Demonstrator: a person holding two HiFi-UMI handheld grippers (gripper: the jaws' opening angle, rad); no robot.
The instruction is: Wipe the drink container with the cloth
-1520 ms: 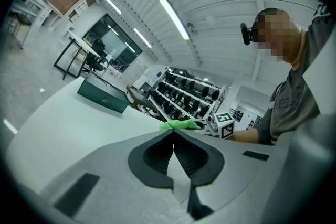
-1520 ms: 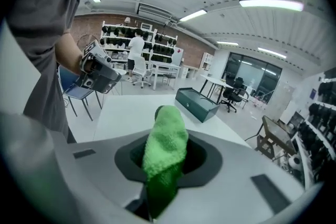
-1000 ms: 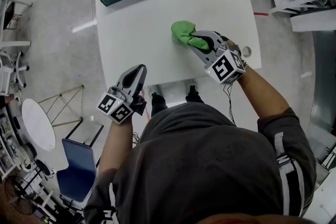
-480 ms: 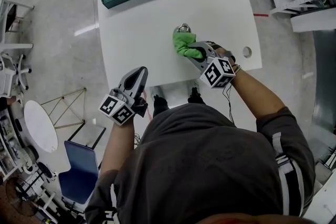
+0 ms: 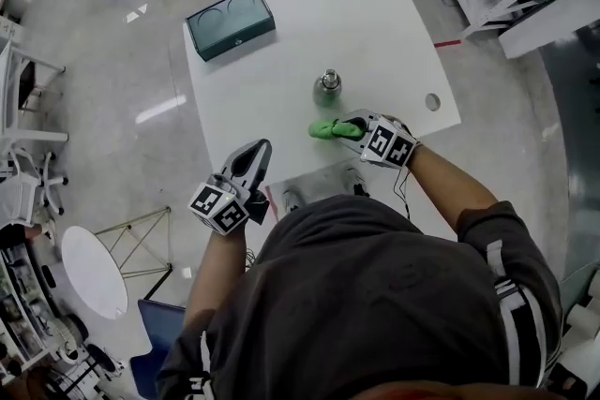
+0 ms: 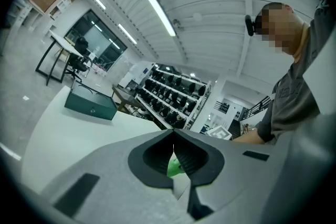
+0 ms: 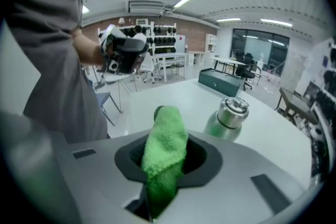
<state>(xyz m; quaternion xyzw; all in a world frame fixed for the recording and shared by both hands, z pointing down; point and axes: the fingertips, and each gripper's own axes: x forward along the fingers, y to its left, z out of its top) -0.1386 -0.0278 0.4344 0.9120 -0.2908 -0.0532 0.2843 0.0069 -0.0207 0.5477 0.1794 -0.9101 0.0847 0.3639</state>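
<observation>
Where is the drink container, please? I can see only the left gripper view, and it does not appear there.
Observer: In the head view, the drink container stands upright near the middle of the white table.
Operator: Thank you. Is the cloth gripped?
Observer: Yes, the right gripper is shut on the green cloth, which sticks out past its jaws.
Operator: Does the cloth touch the container?
Observer: No, the right gripper view shows them apart, with the container beyond the cloth and to its right.
</observation>
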